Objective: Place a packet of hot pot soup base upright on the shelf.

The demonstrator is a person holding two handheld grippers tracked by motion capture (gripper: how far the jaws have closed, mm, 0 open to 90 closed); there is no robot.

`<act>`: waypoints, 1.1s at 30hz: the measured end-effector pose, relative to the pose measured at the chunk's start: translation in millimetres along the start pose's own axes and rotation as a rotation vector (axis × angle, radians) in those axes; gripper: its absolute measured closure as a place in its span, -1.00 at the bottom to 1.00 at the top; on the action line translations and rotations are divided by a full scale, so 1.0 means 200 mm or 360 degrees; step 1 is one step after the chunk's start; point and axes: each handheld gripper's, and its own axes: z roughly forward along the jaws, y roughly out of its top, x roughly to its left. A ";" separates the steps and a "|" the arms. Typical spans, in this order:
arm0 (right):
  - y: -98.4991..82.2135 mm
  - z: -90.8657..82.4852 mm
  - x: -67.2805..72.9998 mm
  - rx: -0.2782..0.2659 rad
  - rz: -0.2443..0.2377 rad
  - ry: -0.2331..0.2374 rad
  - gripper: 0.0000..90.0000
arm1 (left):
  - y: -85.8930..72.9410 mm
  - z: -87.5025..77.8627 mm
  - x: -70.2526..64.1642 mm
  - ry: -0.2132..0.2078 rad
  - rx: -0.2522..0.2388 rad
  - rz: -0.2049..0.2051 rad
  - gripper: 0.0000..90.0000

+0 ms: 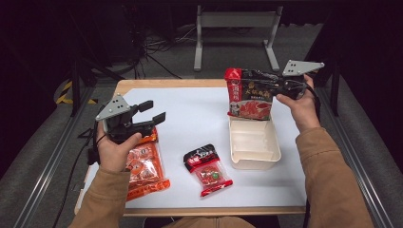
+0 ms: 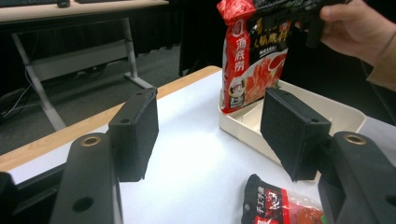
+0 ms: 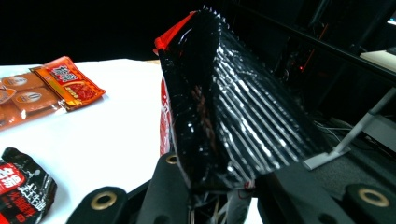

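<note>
Right gripper (image 1: 278,85) clamped on the top edge of the black-and-red sauce pouch (image 1: 248,94), pouch hanging upright over the far end of the cream tray (image 1: 254,142), at about 1 o'clock on the counter (image 1: 199,123). Left gripper (image 1: 153,111) jaws apart, nothing between them, raised at 9 o'clock. Around: orange snack pack (image 1: 145,166) at 8 o'clock (partly under the left hand (image 1: 114,152)), small red-black packet (image 1: 207,170) at 6 o'clock, well apart from the tray. The left gripper view shows the pouch's printed front (image 2: 252,56) and the tray wall below it; the right gripper view shows its shiny black back (image 3: 243,107), crinkled.
</note>
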 end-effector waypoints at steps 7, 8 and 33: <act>-0.05 0.02 0.00 0.0011 0.0023 -0.0013 0.73 | 0.00 0.00 0.00 0.0007 0.0023 0.0013 -0.16; -0.06 0.02 0.00 0.0010 0.0032 -0.0013 0.73 | 0.00 0.00 0.00 0.0006 0.0023 0.0013 -0.17; -0.15 0.08 0.04 0.0193 0.0101 -0.0077 0.63 | -0.01 0.02 0.00 -0.0010 0.0034 0.0006 -0.17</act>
